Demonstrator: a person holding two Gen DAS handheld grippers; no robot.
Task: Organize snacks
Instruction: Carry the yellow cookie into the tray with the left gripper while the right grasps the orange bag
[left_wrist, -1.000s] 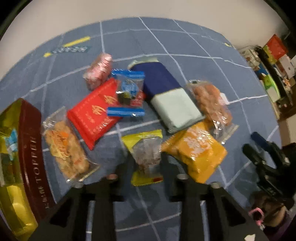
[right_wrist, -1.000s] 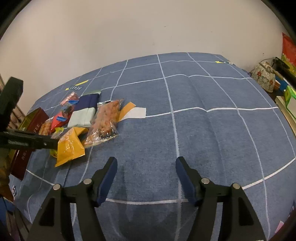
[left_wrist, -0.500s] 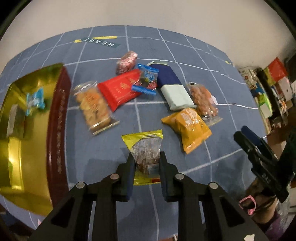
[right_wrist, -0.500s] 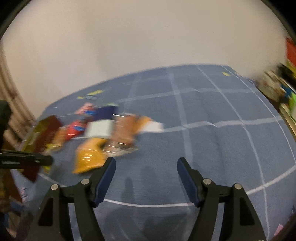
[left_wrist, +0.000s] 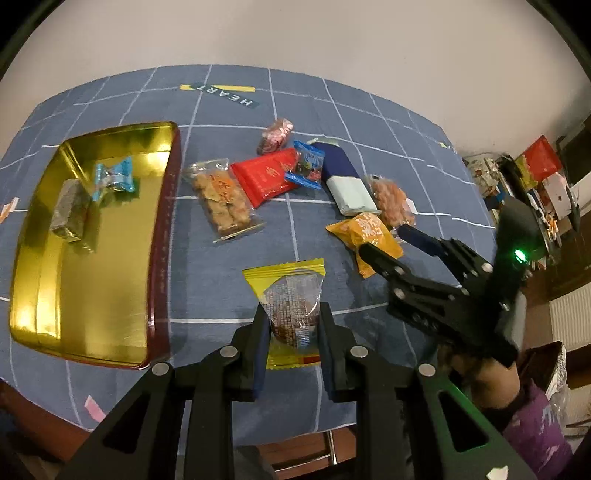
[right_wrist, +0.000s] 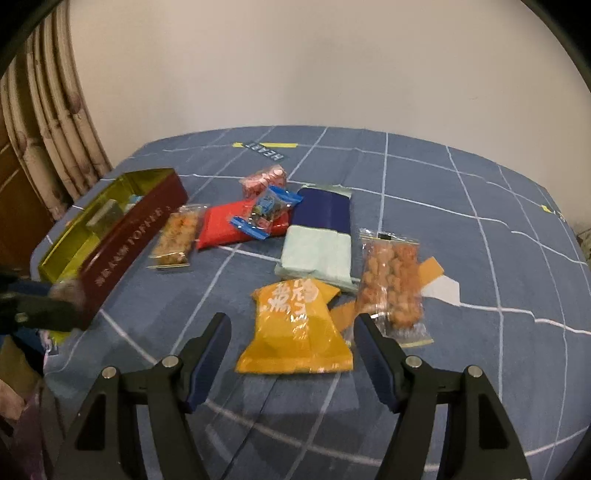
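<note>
My left gripper (left_wrist: 291, 314) is shut on a yellow-edged clear snack packet (left_wrist: 290, 295), held above the blue checked tablecloth (left_wrist: 207, 280). A gold tin with dark red walls (left_wrist: 92, 236) lies to its left, holding a light blue candy (left_wrist: 112, 177) and a grey-green bar (left_wrist: 70, 206). My right gripper (right_wrist: 291, 328) is open, its fingers either side of the near end of an orange packet (right_wrist: 295, 325), not touching it. In the left wrist view the right gripper (left_wrist: 391, 236) reaches in over that orange packet (left_wrist: 365, 229).
Loose snacks lie on the cloth: a clear biscuit pack (left_wrist: 221, 199), a red packet (left_wrist: 266, 175), a blue candy (left_wrist: 304, 164), a pink candy (left_wrist: 275, 134), a navy and mint pack (right_wrist: 317, 236), a clear nut bag (right_wrist: 393, 284). Cluttered shelves (left_wrist: 535, 177) stand right.
My left gripper has lifted and drawn back with the yellow packet, bringing the gold tin into full view. My right gripper swung left from bare cloth to straddle the orange packet.
</note>
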